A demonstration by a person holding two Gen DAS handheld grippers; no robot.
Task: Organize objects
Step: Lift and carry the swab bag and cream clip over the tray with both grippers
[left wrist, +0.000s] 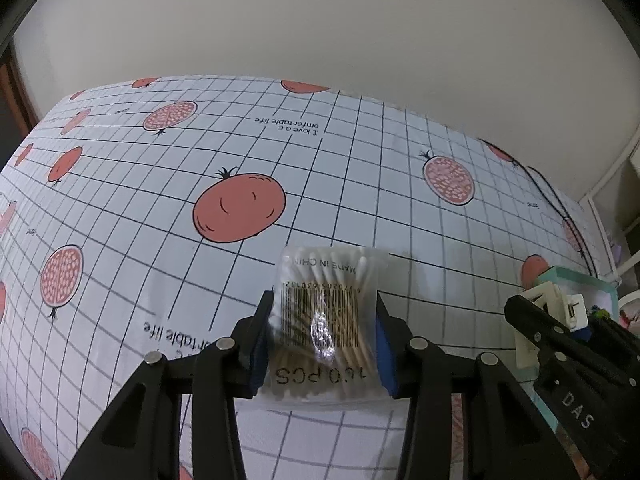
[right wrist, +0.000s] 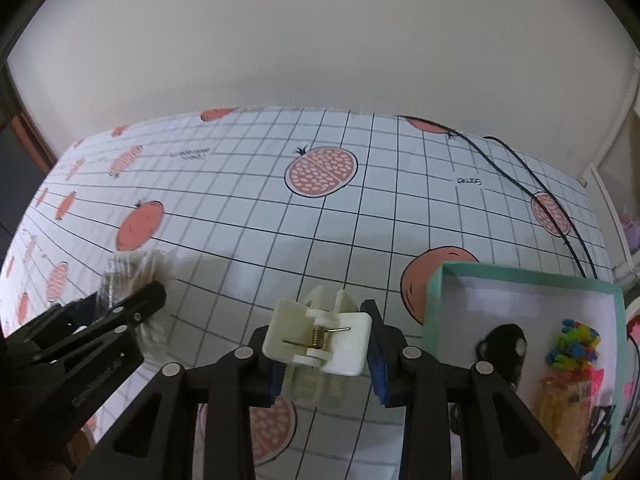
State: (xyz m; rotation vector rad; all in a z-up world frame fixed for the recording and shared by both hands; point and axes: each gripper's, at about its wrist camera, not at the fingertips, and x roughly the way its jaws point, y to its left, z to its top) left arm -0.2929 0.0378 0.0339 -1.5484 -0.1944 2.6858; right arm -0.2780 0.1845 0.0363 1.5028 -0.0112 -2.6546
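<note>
My left gripper (left wrist: pixel 324 320) is shut on a clear bag of cotton swabs (left wrist: pixel 326 304), held above the table; the same bag shows blurred at the left of the right wrist view as a cotton swab bag (right wrist: pixel 132 276) in the left gripper (right wrist: pixel 120 312). My right gripper (right wrist: pixel 322 340) is shut on a cream plastic hair claw clip (right wrist: pixel 320 340), also seen as the clip (left wrist: pixel 560 308) at the right of the left wrist view. A teal-rimmed open box (right wrist: pixel 436 300) stands just right of the right gripper, its inside white.
The box holds a black object (right wrist: pixel 504 348), a bright multicoloured piece (right wrist: pixel 576 344) and other small items. A black cable (right wrist: pixel 520 184) runs across the back right of the pomegranate-print grid tablecloth (right wrist: pixel 248 220). A pale wall stands behind the table.
</note>
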